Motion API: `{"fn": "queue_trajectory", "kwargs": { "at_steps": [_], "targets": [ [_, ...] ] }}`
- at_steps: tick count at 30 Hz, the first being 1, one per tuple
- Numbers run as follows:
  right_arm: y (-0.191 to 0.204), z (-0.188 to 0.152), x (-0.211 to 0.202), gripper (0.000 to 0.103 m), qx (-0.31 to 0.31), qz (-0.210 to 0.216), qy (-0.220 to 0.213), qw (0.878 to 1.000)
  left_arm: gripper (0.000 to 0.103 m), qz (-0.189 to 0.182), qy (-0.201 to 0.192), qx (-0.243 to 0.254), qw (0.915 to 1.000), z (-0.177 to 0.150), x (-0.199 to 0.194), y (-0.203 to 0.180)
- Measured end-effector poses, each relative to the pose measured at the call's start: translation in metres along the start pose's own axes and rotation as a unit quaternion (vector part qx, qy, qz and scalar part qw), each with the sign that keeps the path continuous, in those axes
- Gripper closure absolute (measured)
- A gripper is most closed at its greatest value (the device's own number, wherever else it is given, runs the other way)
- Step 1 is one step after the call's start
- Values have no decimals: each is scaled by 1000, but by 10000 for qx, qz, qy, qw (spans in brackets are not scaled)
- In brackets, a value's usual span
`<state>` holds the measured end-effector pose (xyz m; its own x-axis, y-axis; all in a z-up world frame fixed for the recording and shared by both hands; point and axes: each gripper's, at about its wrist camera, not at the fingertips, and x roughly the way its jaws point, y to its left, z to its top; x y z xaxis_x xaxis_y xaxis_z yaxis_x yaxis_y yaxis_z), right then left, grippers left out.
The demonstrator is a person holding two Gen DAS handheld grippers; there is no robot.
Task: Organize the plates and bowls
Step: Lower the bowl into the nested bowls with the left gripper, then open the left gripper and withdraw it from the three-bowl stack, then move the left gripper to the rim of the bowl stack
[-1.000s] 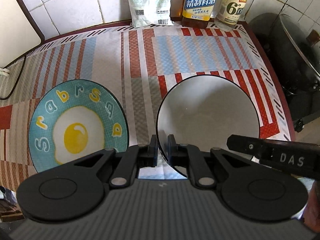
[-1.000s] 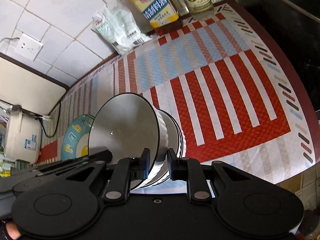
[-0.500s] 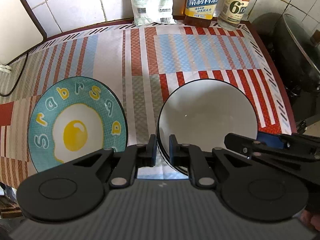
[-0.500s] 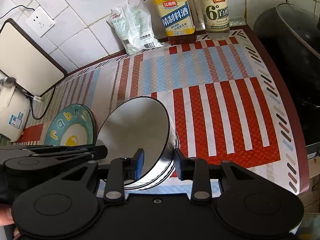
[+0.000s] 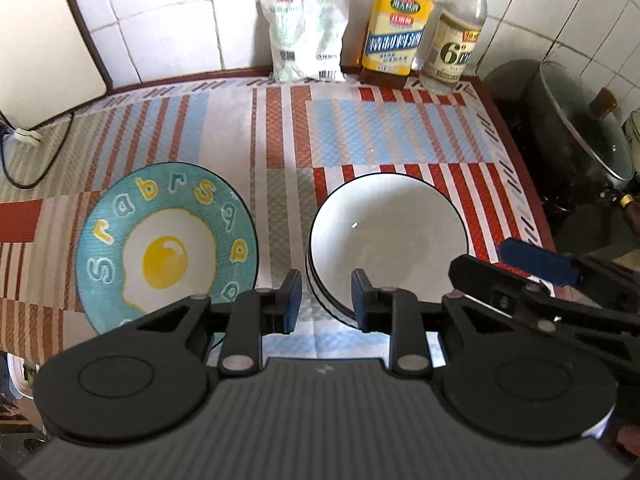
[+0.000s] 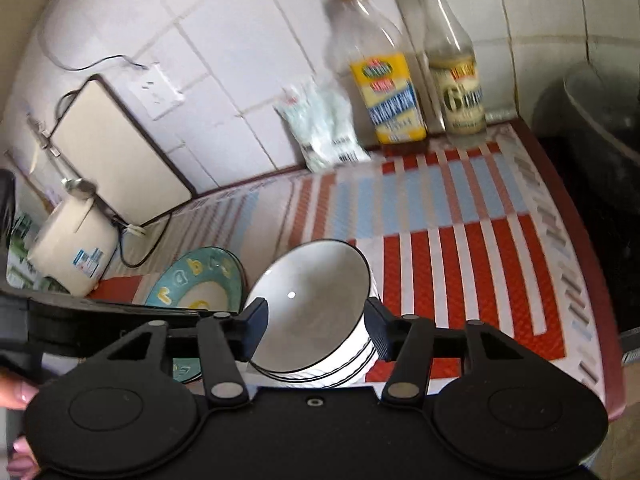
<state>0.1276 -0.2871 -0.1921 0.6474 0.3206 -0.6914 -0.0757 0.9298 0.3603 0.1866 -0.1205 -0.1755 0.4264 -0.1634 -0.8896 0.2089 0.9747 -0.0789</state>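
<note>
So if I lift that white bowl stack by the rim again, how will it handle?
The bowl stack looks like glazed ceramic: stiff, probably heavy for its size, and chippable. The glossy highlight inside suggests a slippery rim, so a one-sided pinch could slide. Several nested bowls may shift or tilt against each other; on the mat it sits level and shouldn't roll.

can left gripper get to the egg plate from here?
Probably yes. The egg plate lies flat, nothing on it, just left of the left gripper, whose jaws are opening off the white bowl stack; nothing lies between.
</note>
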Motion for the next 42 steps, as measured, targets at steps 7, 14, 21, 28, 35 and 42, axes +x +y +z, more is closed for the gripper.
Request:
{"fn": "queue_trajectory", "kwargs": {
  "at_steps": [7,14,21,28,35,42],
  "targets": [
    [17,-5,-41,35,-755,-3,-392,9964,75,-284,-303,-138,9990,-22,-35,10],
    [21,-16,-70,32,-1230,-196,-531,9908,74,-500,-590,-176,9968,-45,-59,21],
    [28,-29,-93,32,-1076,86,-727,9915,71,-663,-1038,-190,9922,-63,-77,25],
    [45,-44,-101,32,-1565,-241,-1139,9808,64,-712,-1520,43,9858,-79,-94,19],
    [49,-62,-99,15,-1946,-28,-1304,9722,52,-608,-1904,80,9798,-90,-99,15],
    [36,-96,-59,9,-2293,-328,-1178,9656,36,-692,-1691,-121,9831,-93,-70,15]
  ]
}}
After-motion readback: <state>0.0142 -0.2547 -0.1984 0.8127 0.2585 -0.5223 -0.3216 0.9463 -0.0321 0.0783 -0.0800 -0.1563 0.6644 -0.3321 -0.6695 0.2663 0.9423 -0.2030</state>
